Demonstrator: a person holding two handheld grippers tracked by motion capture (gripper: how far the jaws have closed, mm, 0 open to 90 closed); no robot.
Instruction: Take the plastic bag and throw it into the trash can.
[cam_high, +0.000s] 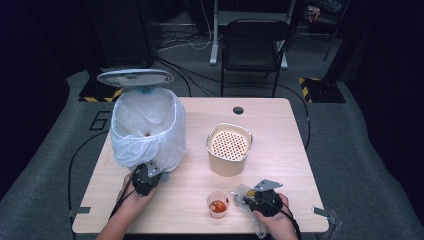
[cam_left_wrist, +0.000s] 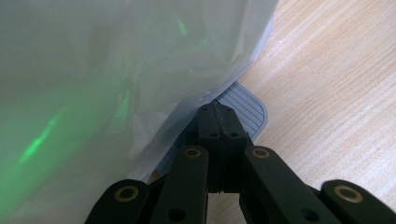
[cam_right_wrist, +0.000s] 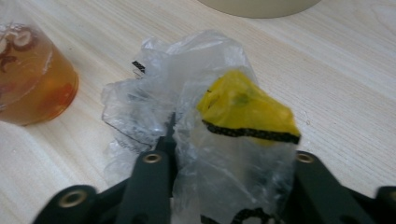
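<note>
The wrapper (cam_right_wrist: 219, 126), crumpled clear plastic with a yellow and black patch, lies on the table (cam_high: 280, 125) at its near right edge, just right of the cup (cam_high: 218, 204). The right gripper (cam_high: 250, 199) is at it: in the right gripper view the jaws stand apart with the plastic bunched between them, one jaw buried in the folds. Whether they already pinch the film cannot be told; they are judged to be set for a grasp.

The left gripper (cam_left_wrist: 217, 123) sits at the near foot of the bin (cam_high: 147, 125), jaws together, their tips resting on the grey ribbed pedal (cam_left_wrist: 245, 105) that pokes out under the white liner (cam_left_wrist: 93, 84). The lid (cam_high: 135, 77) stands raised at the far side, which fits a pedal held down so the mouth stays open for waste. A small orange item lies inside the liner.

The cup holds orange-brown liquid and stands clear of both grippers. The cream strainer pot (cam_high: 229, 147) stands mid-table, well apart from the bin.

The likely route for the wrapper runs left over the cup, so a spill is the risk.
</note>
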